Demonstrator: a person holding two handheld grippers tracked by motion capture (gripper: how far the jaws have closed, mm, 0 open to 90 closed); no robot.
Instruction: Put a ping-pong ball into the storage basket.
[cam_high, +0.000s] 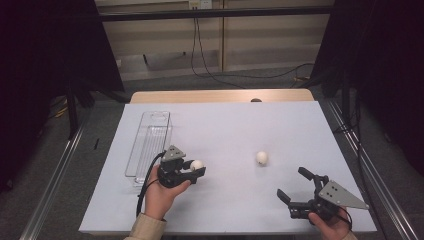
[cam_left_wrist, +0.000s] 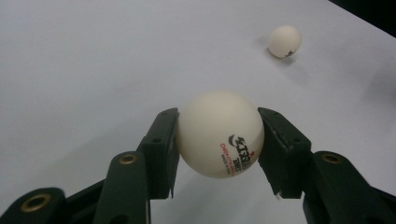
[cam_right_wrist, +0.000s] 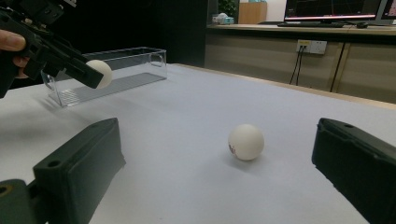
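Looking from the high view: left gripper (cam_high: 196, 169) holds one white ball (cam_high: 197, 164) just beside the clear tray (cam_high: 150, 131); second ball (cam_high: 262, 158) lies free mid-surface; right gripper (cam_high: 296, 186) spread wide, empty. Left gripper view: fingers (cam_left_wrist: 161, 149) pinch the ball across its widest part. Right gripper view: free ball ahead between open fingers. Judged light, hard, slick, prone to rolling; take at the equator.

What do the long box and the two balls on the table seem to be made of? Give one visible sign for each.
Long box: probably clear, glossy plastic; you see straight through its walls.
Held ball and loose ball: likely matte white celluloid or plastic; printed logos suggest table-tennis balls.
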